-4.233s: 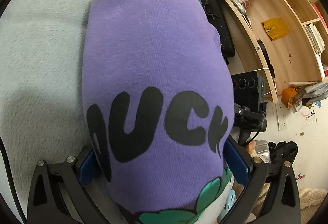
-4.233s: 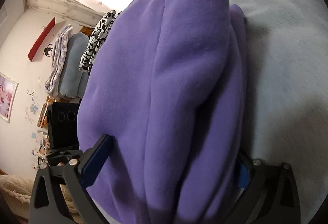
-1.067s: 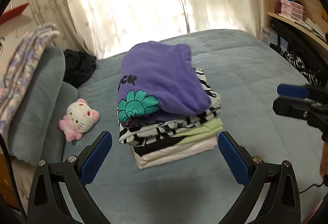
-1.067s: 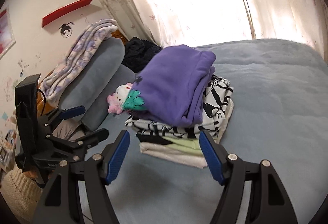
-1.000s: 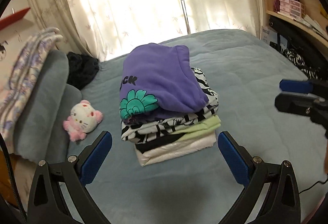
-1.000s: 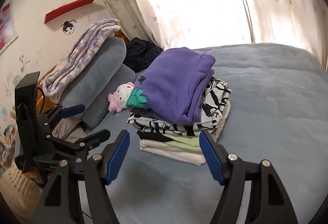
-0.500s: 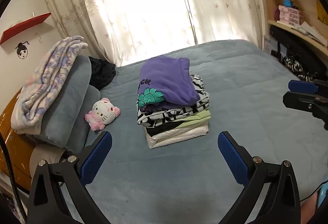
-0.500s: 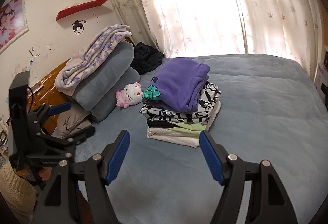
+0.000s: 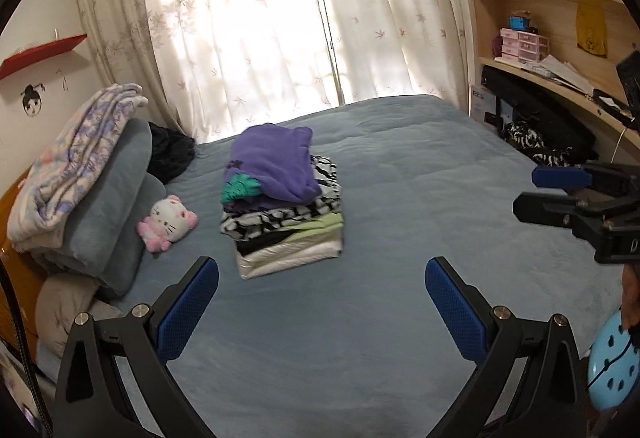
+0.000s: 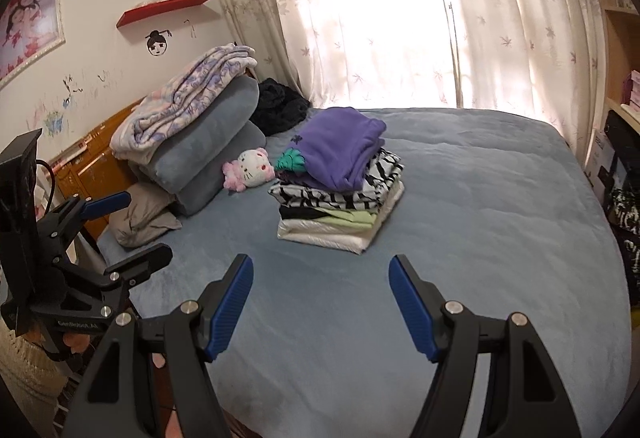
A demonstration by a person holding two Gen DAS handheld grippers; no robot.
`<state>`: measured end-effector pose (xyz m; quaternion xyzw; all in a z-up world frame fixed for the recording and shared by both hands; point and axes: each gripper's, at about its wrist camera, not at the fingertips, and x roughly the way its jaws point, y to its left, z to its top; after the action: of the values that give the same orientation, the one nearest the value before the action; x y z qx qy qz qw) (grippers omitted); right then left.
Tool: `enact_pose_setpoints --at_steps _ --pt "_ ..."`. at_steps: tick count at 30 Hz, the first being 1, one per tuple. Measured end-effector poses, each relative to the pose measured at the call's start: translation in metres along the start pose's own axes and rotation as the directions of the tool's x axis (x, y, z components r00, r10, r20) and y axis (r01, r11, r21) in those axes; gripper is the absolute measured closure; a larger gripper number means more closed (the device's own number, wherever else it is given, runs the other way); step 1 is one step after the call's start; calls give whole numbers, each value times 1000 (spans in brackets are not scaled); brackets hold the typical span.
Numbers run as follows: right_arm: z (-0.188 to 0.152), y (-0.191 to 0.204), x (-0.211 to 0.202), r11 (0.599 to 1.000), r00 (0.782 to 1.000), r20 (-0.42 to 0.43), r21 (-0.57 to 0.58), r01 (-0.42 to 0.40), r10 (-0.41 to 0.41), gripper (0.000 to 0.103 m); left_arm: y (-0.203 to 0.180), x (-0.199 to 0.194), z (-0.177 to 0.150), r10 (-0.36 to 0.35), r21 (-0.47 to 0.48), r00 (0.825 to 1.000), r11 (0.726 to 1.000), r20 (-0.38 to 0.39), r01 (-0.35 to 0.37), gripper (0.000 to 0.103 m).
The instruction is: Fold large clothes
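A folded purple sweatshirt (image 9: 276,161) tops a stack of folded clothes (image 9: 286,222) mid-bed (image 9: 400,318), just right of a plush cat (image 9: 168,222). Both claws, left (image 9: 322,310) and right (image 10: 320,302), hang open and empty, well short of the stack. Folding looks done; next likely needs another garment.

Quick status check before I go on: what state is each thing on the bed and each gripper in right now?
purple sweatshirt: folded, lying on top of the stack
stack of clothes: folded, piled on the bed
left gripper: open, empty, off the stack
right gripper: open, empty, off the stack
plush cat: lying beside the stack, apart from it
floral blanket: folded over the grey pillows
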<state>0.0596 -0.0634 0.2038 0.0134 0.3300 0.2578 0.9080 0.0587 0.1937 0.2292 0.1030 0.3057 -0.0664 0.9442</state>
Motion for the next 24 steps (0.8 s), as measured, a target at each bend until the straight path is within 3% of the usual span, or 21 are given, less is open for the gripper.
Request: enact_pose_setpoints --at_steps 5,9,12,15,19,24 --pt "-43 -15 0 998 999 3 42 52 -53 31 -27 18 -34 21 -54 1000 998 13 -20 1" --pt "-88 -29 16 985 988 -23 86 152 -150 26 -45 40 -71 9 -132 1000 991 8 -8 1" --pt "-124 -38 24 974 982 -21 128 187 -185 26 -54 62 -100 -28 -225 999 974 -22 23 1" --pt "-155 -48 33 952 970 -51 188 243 -237 21 -62 84 -125 -24 -287 997 958 -77 1 1" --pt "-178 -57 42 935 963 -81 230 269 -257 17 -73 102 -144 -8 -289 991 957 -137 -32 1" --pt "-191 -59 45 927 958 -95 244 286 -271 17 -91 101 -154 5 -242 990 970 -142 -40 1"
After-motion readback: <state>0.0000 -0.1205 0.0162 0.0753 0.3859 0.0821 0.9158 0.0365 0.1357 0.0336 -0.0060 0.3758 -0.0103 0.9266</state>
